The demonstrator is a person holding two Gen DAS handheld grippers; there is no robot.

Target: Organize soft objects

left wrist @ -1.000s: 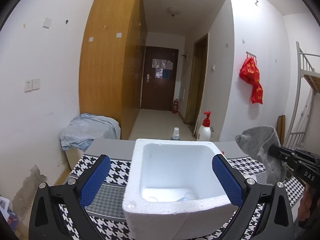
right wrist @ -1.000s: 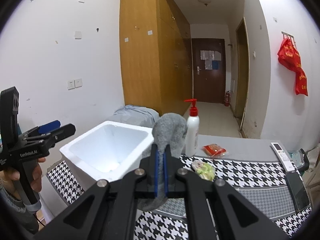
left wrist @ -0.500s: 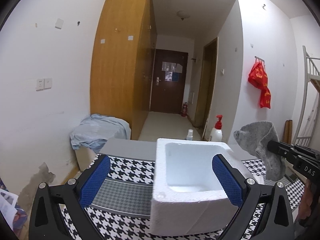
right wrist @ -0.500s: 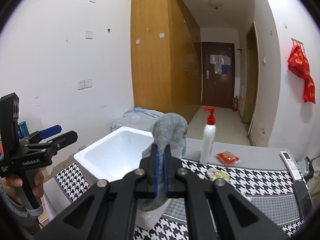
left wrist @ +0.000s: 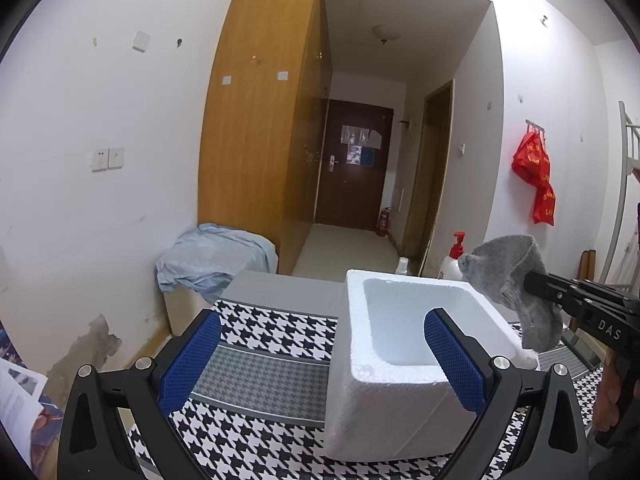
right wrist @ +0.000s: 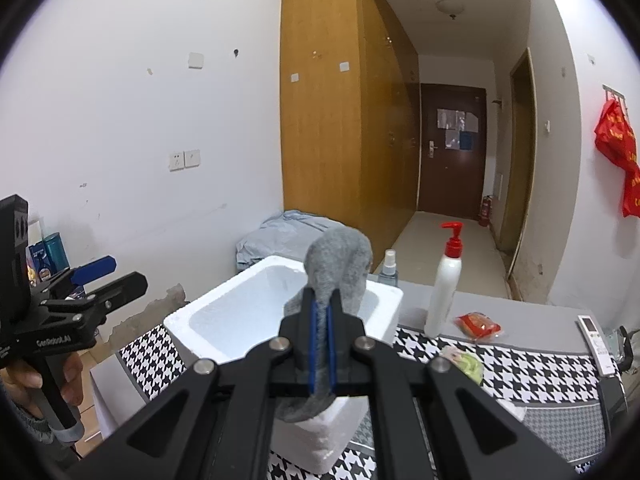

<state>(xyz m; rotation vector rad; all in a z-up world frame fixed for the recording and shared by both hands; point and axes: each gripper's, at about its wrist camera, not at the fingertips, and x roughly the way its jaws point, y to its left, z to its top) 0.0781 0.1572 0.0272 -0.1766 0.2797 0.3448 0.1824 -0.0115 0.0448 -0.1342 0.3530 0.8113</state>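
Observation:
A grey sock (right wrist: 340,264) hangs folded between the blue pads of my right gripper (right wrist: 322,312), which is shut on it. The sock (left wrist: 516,280) shows at the right of the left wrist view, over the right rim of the white foam box (left wrist: 400,364). In the right wrist view that box (right wrist: 240,320) stands on the houndstooth cloth just beyond and below the sock. My left gripper (left wrist: 320,356) is open, nothing between its pads, its right finger in front of the box. It (right wrist: 100,276) also appears at the left of the right wrist view, held by a hand.
A white pump bottle with a red top (right wrist: 446,280), a small spray bottle (right wrist: 388,268), a red packet (right wrist: 478,324), a green and white soft thing (right wrist: 466,362) and a remote (right wrist: 596,340) lie on the table. A blue cloth heap (left wrist: 212,260) sits by the wardrobe.
Both views have swung left, so the box has shifted right in the left wrist view. The sock now hangs over the box's rim. The right gripper's hold is unchanged.

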